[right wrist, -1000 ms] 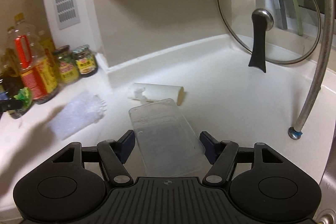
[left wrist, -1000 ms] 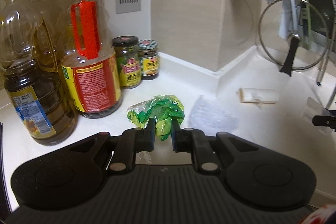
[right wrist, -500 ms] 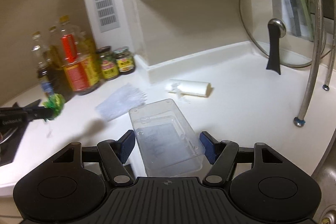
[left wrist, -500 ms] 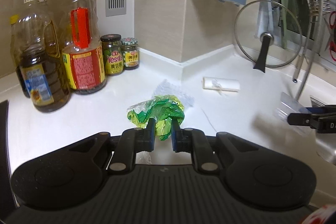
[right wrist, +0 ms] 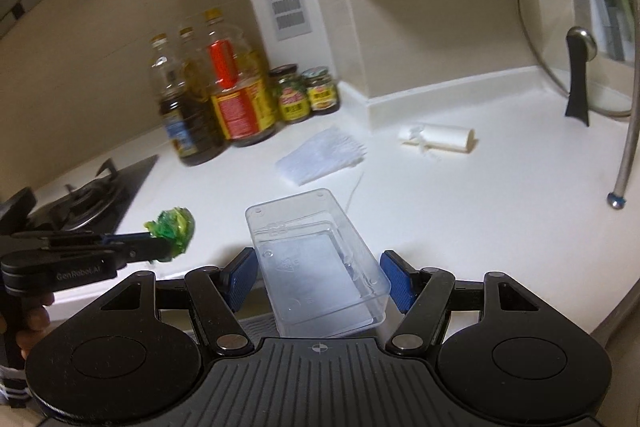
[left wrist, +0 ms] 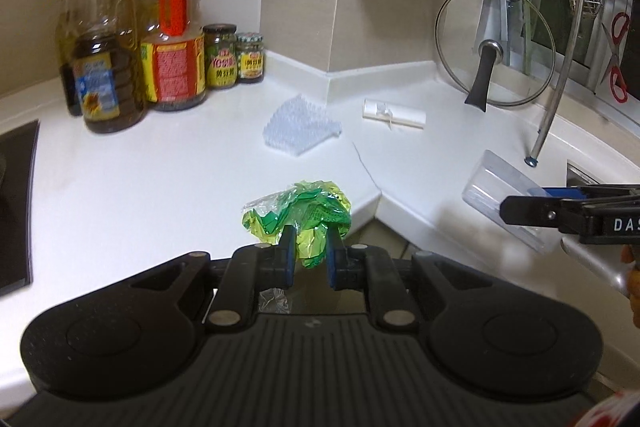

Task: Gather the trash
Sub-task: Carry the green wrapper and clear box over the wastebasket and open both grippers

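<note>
Both grippers have pulled back from the counter: your left gripper (left wrist: 310, 254) clamps the green wrapper (left wrist: 298, 214), your right gripper (right wrist: 318, 277) the clear plastic box (right wrist: 318, 265). Next, find a bin.

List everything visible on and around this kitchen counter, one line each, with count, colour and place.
green wrapper: 1, green and yellow, crumpled, pinched in the left gripper, off the counter
plastic box: 1, clear, between the right gripper's pads
bubble wrap: 1, clear, mid counter
paper roll: 1, white, counter near the back wall
oil bottles: about 4, yellow caps, back left corner
jars: 2, dark contents, yellow labels, right of the bottles
glass lid: 1, clear, black handle, leaning at back right
scissors: 1, red handles, hanging far right
gas hob: 1, black, left
left gripper: black, blue pads
right gripper: black, blue pads
</note>
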A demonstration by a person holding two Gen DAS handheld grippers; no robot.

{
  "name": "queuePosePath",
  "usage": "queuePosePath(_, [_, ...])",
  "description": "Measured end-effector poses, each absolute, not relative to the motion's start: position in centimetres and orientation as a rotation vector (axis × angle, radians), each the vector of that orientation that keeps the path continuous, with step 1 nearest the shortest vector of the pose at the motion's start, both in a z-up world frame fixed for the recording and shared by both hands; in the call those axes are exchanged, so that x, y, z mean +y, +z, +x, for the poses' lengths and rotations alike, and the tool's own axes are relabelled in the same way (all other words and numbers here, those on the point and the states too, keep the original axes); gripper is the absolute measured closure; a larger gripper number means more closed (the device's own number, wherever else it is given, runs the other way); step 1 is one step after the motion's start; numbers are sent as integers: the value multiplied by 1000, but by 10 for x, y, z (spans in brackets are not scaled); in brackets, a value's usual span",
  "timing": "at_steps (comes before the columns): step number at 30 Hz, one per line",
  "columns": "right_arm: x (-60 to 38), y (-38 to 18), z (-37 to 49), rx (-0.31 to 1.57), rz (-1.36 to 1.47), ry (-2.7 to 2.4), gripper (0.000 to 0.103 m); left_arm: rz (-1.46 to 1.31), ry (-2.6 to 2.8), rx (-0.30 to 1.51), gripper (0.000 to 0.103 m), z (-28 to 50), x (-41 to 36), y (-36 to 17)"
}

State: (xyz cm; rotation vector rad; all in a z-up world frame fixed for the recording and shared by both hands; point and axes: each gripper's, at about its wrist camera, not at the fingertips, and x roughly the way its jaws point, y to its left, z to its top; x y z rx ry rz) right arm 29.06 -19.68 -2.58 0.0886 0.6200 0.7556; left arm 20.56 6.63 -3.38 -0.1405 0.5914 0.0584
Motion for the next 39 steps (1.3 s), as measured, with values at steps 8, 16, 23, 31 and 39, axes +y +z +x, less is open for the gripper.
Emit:
queuePosePath(8, [-193,-44,266,683,89,826,36,-180,100,639,90,168,57,-54])
queuePosePath(16, [-179,-77,244,784,84,884,36,-231,111,724,90,140,52,-87])
queuePosePath(23, [-166,-119,237,889,64,859,36,-268,100,834,90,137,53,-137])
queuePosePath(31, [-155,-166,242,971,53,776,36,-307,94,942,90,143,57,-197])
queuePosePath(39, [-149,-193,250,1008,62,729,36,-321,91,1026,89,153,56,-245])
